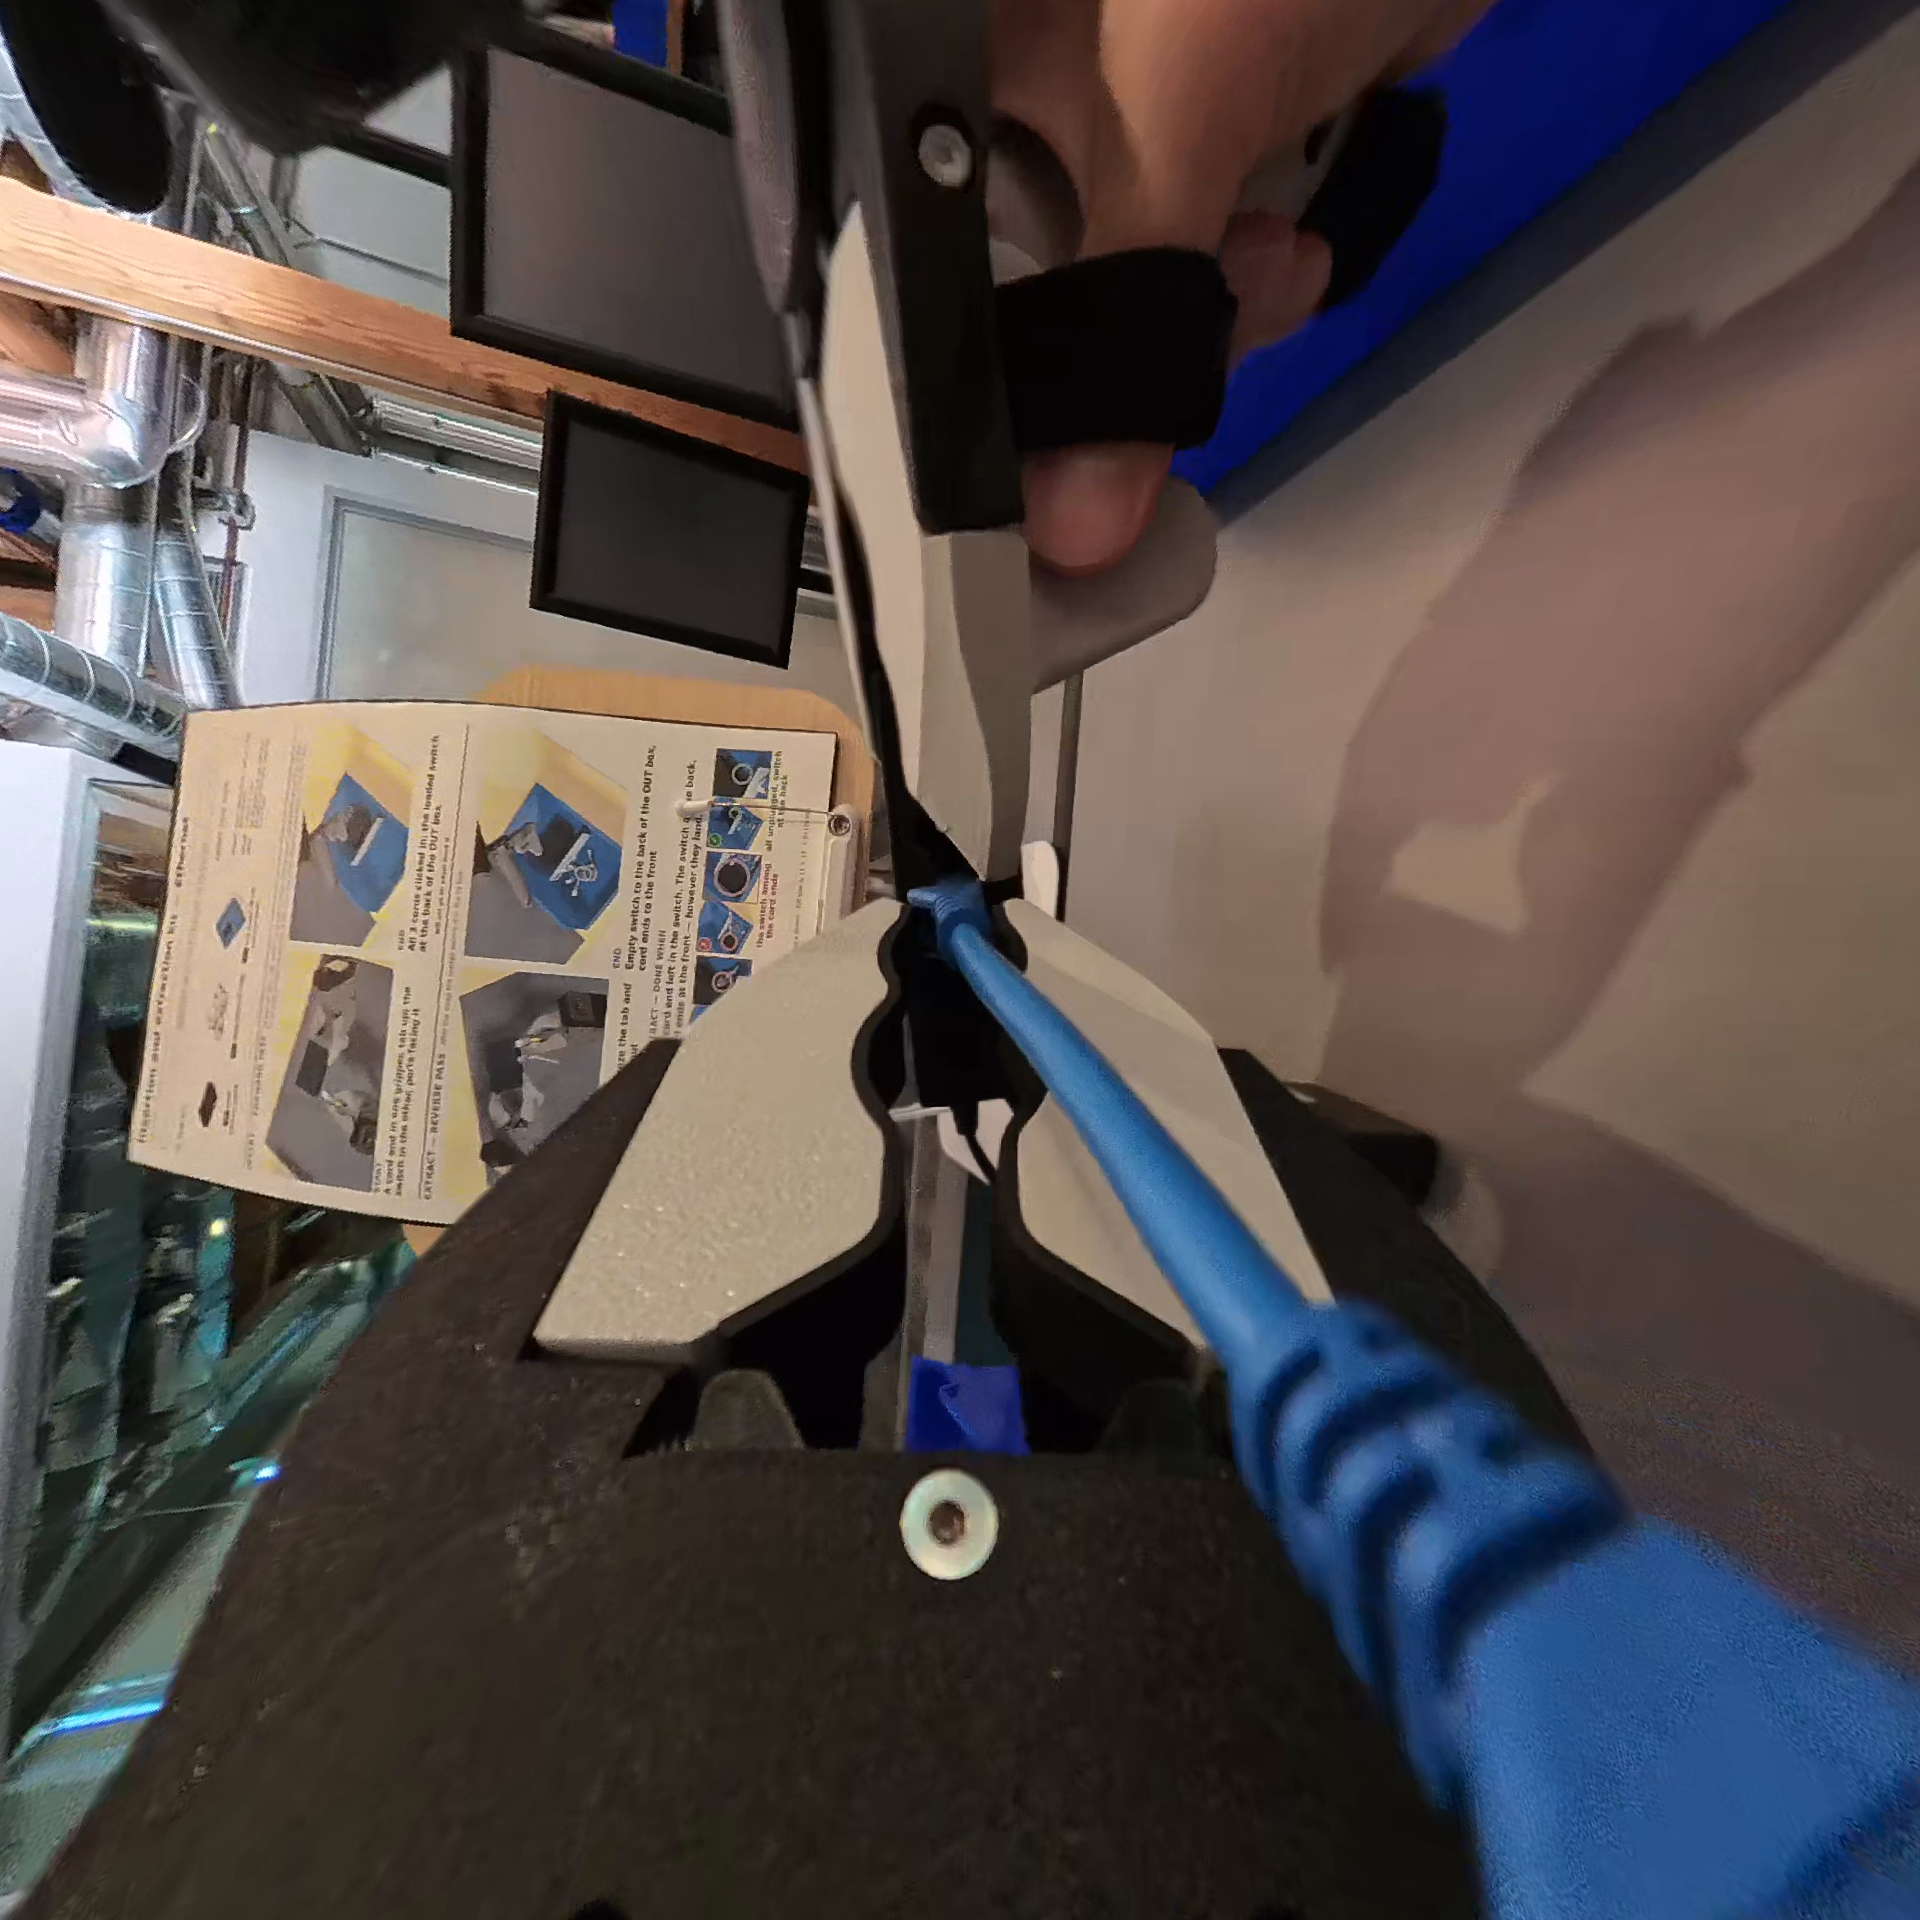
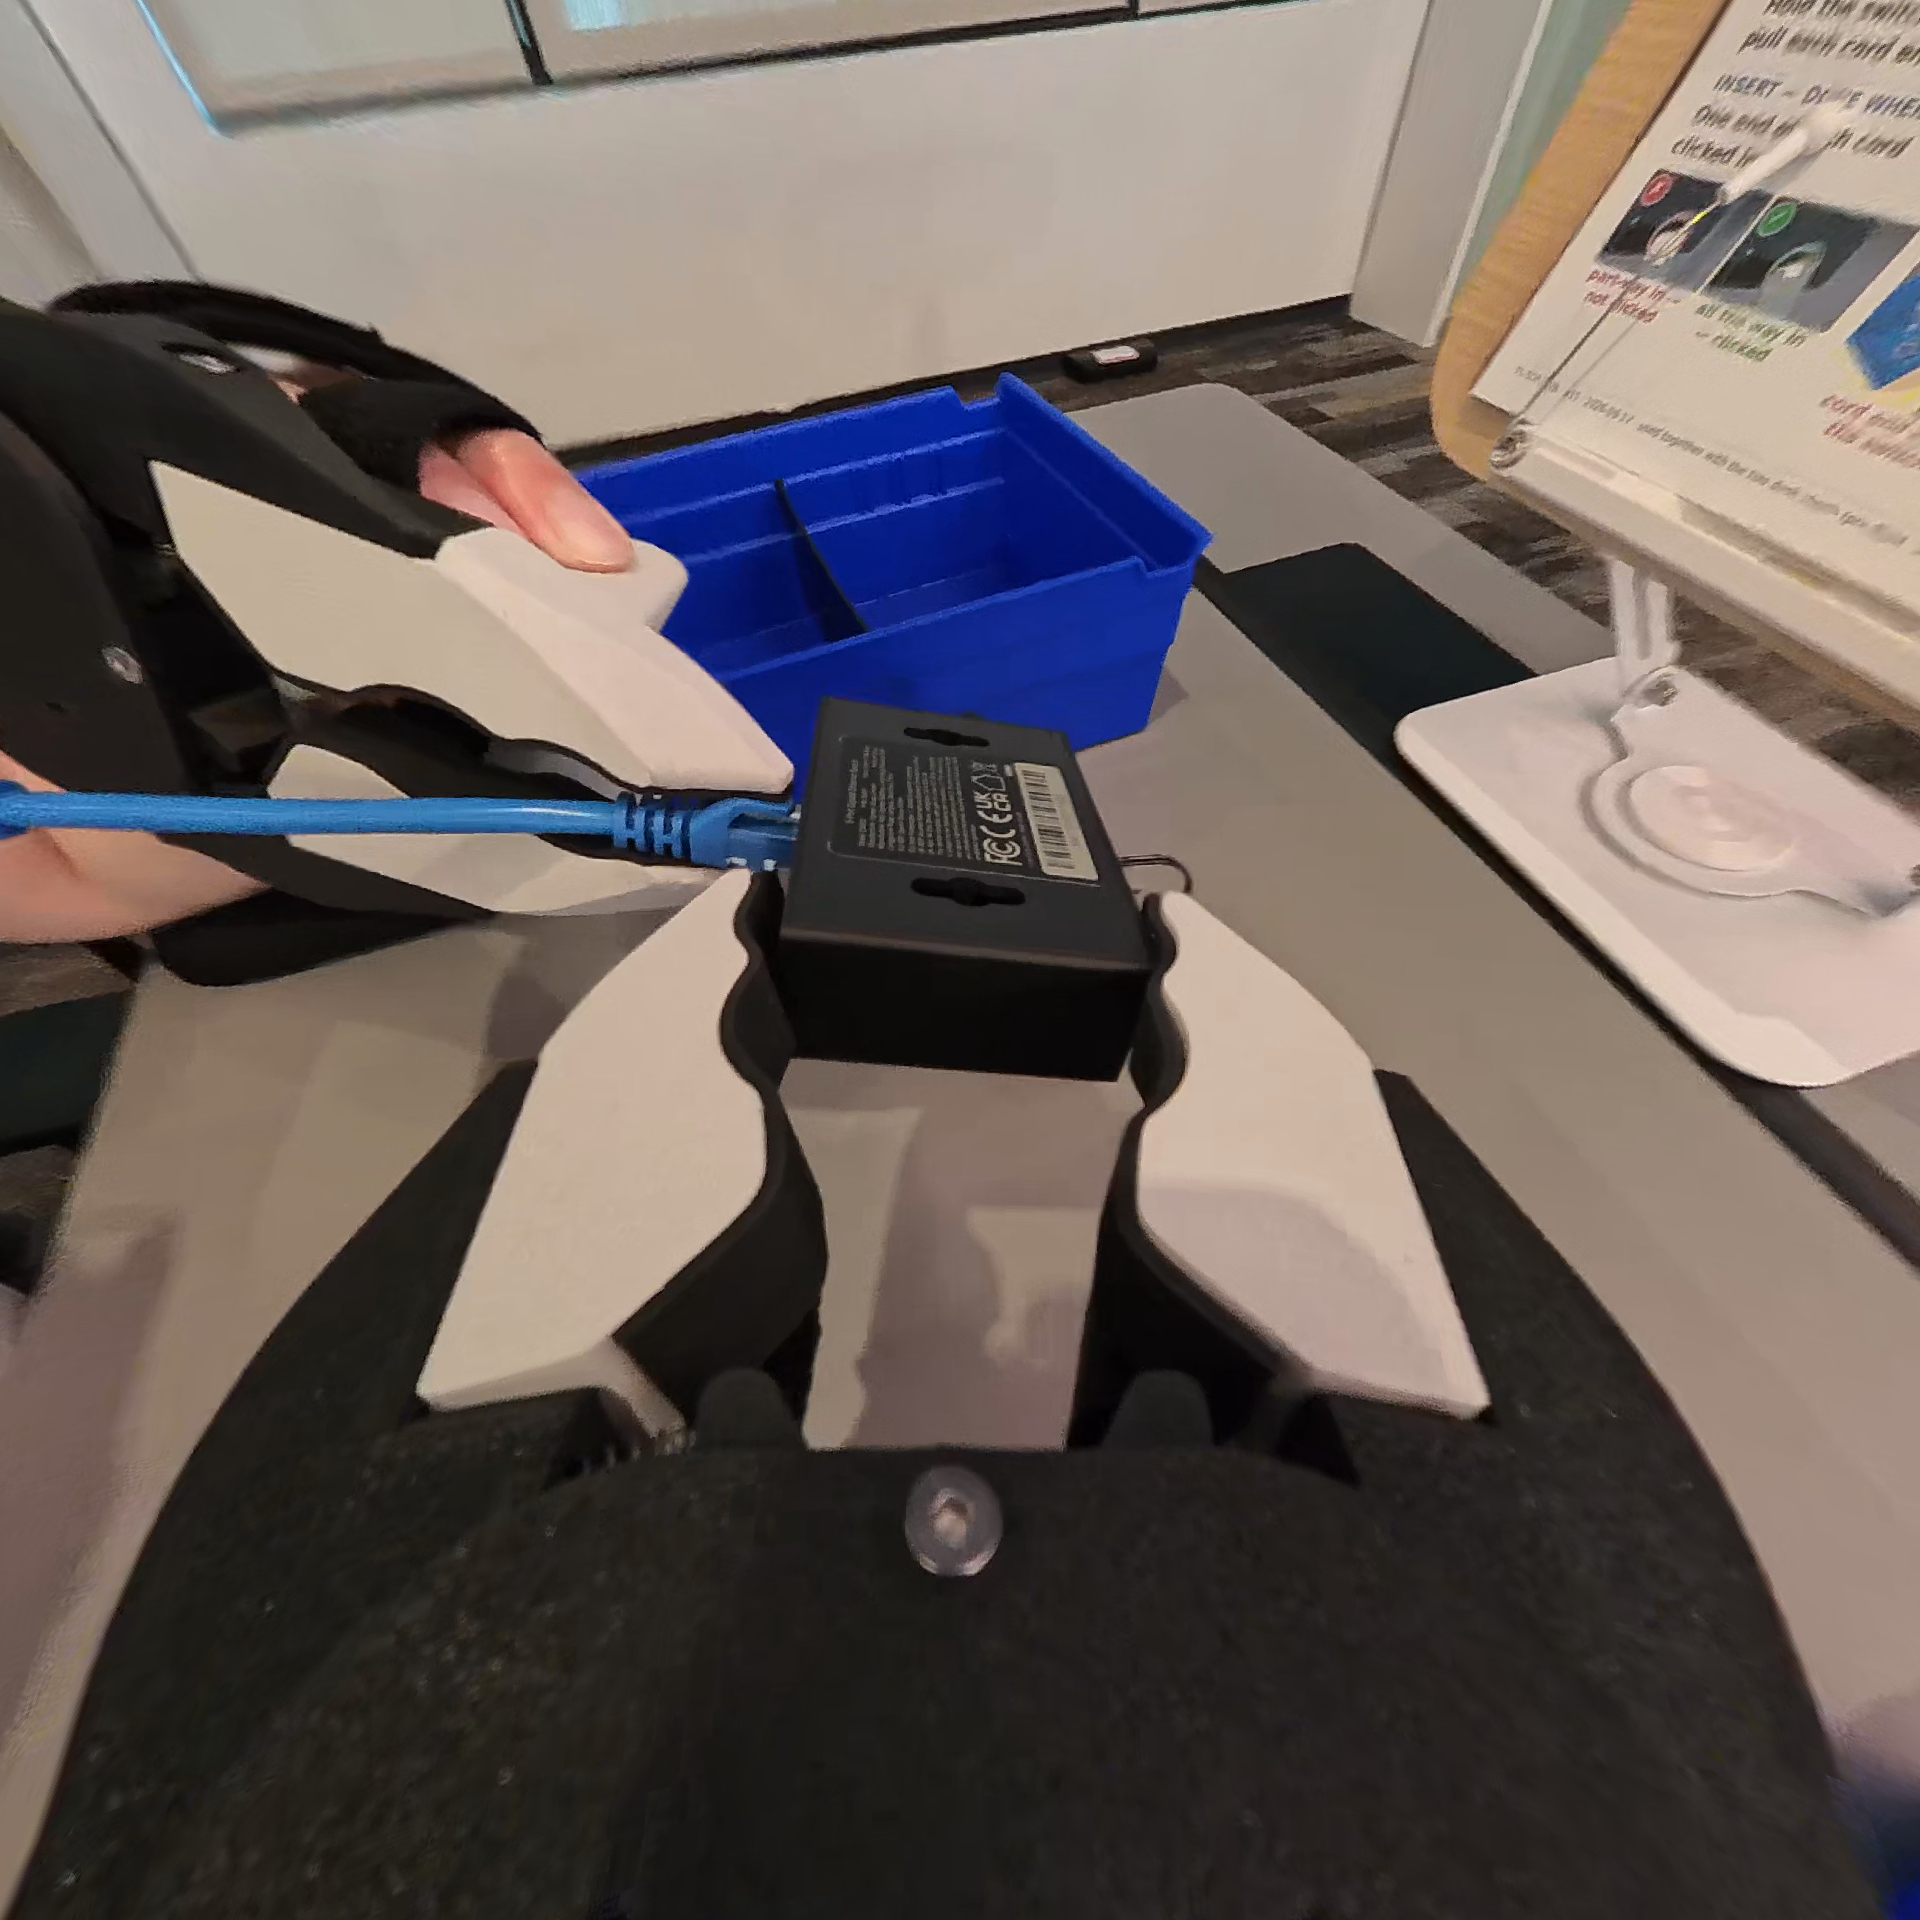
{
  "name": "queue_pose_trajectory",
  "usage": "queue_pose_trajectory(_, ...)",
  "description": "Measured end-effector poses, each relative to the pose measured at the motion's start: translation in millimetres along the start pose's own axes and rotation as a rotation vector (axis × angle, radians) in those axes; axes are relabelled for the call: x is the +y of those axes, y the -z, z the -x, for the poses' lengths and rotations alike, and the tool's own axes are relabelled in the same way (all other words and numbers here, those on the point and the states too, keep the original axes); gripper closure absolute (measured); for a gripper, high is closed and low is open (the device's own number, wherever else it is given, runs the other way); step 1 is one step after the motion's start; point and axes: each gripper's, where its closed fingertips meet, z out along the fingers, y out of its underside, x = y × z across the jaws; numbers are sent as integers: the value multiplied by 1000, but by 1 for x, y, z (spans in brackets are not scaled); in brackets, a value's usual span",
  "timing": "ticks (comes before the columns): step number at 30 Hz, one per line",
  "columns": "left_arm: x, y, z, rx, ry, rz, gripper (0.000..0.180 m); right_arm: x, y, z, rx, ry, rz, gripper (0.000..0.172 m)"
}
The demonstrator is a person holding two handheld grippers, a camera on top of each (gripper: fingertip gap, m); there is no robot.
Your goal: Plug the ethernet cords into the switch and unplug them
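- Right gripper [image 2: 951,914]: jaws spread wide around the black ethernet switch [image 2: 961,894], a pad pressed to each end. The switch is held just above the grey table [image 2: 1403,1039], label side up.
- Left gripper [image 2: 727,821]: jaws nearly together, clamped on the plug end of a blue ethernet cord [image 2: 312,816]. Its upper fingertip [image 2: 665,717] lies over the connector boot.
- In the left wrist view the same cord [image 1: 1122,1122] runs between that gripper's own fingers up to the tips [image 1: 951,904], which sit right against the right gripper's.
- The plug meets the port face of the switch on its left side. Judgement: it is either going in or coming out; I cannot tell whether it is fully seated, since the ports themselves are hidden.
- No other cord shows at the switch. The blue divided bin [image 2: 935,561] behind it shows no cords in the part visible.
- An instruction sheet on a white stand [image 2: 1683,831] sits to the right, well apart from the work.
- Progress, as a judgement: one cord is in hand at the switch. Whether this is the plugging or the unplugging pass cannot be read here, so what remains stays open.
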Motion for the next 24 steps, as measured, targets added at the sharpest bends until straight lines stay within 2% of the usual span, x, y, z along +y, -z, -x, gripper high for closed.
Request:
queue_pose_trajectory(2, -1, 0, -1, -20, -53, 21, 169, 0, 2, 0, 31, 53, 26, 107)
queue_pose_trajectory(4, -3, 1, 1, -28, -39, 20, 169, -1, 3, 1, 25, 51, 20, 107)
queue_pose_trajectory(8, -3, -1, 4, -55, -3, 29, 169, -3, 3, -1, 10, -17, -4, 107)
queue_pose_trajectory(12, 1, -5, 1, -76, -42, 83, 169, 3, 0, -5, 14, -59, 11, 108)
queue_pose_trajectory(19, -2, -1, 2, -2, 107, -7, 169, 1, 1, -3, -3, -31, 15, 107)
queue_pose_trajectory(24, -6, 1, 3, 0, 92, -64, 169, 0, 3, 1, -39, -46, 1, 108)
